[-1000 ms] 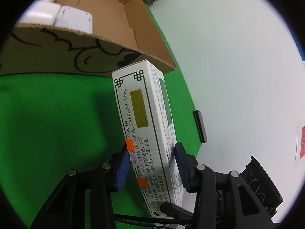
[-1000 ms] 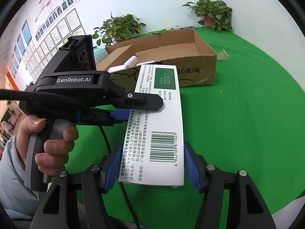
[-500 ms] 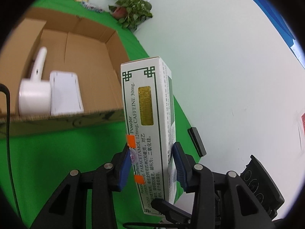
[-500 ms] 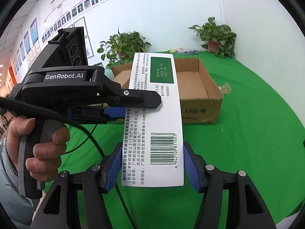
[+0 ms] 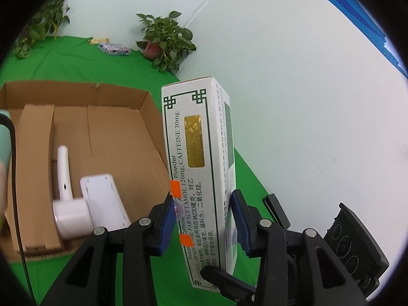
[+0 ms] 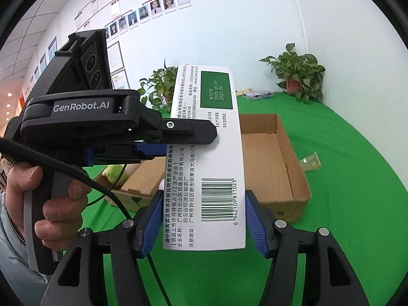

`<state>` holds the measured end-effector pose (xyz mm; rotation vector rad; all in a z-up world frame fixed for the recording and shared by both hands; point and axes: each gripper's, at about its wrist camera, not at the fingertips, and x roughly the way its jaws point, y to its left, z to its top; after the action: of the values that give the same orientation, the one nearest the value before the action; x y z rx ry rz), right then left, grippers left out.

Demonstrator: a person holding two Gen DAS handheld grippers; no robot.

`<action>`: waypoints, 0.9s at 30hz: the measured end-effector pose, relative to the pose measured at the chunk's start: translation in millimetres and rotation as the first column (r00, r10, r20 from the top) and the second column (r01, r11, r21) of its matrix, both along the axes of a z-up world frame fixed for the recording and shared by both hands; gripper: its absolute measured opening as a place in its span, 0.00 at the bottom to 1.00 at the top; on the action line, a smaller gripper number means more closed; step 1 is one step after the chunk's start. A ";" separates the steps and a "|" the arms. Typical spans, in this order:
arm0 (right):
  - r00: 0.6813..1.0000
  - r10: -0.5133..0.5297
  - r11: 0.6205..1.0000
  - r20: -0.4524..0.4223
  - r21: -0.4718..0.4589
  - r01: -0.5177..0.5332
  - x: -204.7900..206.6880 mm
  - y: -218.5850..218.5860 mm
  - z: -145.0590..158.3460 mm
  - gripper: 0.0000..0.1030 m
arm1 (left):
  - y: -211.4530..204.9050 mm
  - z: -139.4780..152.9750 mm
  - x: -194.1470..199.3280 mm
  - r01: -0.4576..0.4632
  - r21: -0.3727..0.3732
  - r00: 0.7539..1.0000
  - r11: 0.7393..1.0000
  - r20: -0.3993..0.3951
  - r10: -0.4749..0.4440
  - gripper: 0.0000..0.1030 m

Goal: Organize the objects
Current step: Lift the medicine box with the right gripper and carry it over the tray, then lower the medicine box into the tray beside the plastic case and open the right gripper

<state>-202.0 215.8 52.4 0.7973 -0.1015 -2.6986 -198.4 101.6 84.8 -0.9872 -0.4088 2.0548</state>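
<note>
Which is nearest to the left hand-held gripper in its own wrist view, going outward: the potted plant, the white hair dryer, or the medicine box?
1. medicine box, held between the left hand-held gripper fingers.
2. white hair dryer, left, inside the cardboard box.
3. potted plant, far back by the wall.

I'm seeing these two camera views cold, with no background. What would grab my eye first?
The long white medicine box fills the middle of both views, held in the air by the left gripper and the right gripper together. Behind it on the green cloth sits an open cardboard box with white devices inside. A potted plant stands in the far corner.
</note>
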 end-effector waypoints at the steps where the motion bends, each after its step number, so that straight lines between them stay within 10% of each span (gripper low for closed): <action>1: 1.000 -0.002 1.000 -0.004 0.000 0.002 -8.0 0.6 4.9 0.57 | 1.0 2.6 -3.7 0.001 -0.004 1.000 1.000 -0.009 -0.001 0.39; 11: 0.999 0.007 0.999 0.040 -0.050 -0.005 -64.4 3.9 28.6 0.57 | 13.5 -2.7 -56.2 -0.027 -0.031 0.999 0.999 0.020 0.028 0.39; 27: 0.968 0.025 0.990 0.250 -0.142 0.011 -127.2 19.9 -21.1 0.57 | 39.4 -68.3 -120.7 -0.050 -0.110 0.982 0.993 0.178 0.069 0.39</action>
<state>-329.2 235.7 31.3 1.0875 -0.3454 -2.5362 -319.1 140.9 16.5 -1.2459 -0.4334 2.0640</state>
